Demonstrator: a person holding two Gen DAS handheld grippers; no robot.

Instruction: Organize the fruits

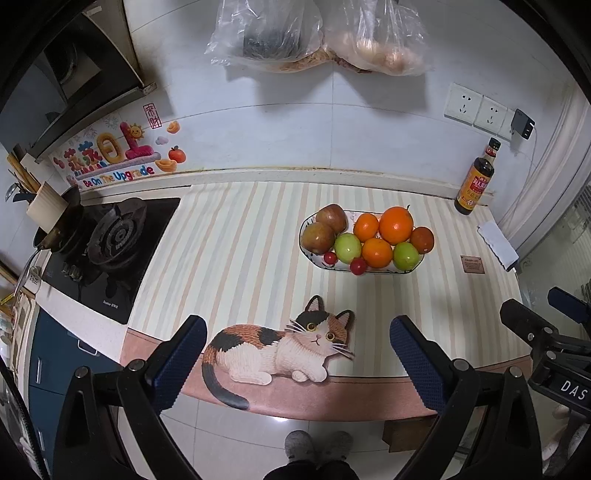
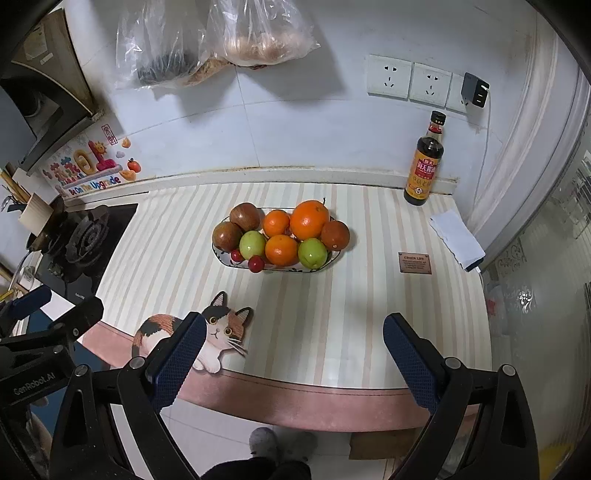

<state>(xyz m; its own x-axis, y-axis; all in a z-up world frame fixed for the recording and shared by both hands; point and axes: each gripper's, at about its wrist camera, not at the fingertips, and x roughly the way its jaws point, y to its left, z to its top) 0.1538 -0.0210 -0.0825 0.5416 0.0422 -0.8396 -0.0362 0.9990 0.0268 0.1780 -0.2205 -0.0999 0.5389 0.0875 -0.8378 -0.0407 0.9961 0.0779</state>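
Note:
An oval white dish (image 1: 305, 226) (image 2: 221, 259) heaped with fruit rests on the striped countertop. It holds a large orange (image 1: 396, 224) (image 2: 309, 219), smaller oranges, two green fruits (image 1: 347, 247) (image 2: 252, 244), brownish apples (image 1: 331, 217) (image 2: 244, 216) and small red cherry tomatoes (image 1: 358, 266) (image 2: 256, 264). My left gripper (image 1: 297, 347) hangs open over the counter's front edge, well short of the dish, with nothing between its fingers. My right gripper (image 2: 294, 345) is open too, empty, at the same near edge.
A cat-shaped mat (image 1: 280, 347) (image 2: 218, 332) lies at the counter's front. A gas stove (image 1: 110, 240) is at left, a sauce bottle (image 1: 476, 181) (image 2: 424, 162) and a folded white cloth (image 2: 457, 239) at right. Plastic bags (image 1: 317, 33) hang on the wall.

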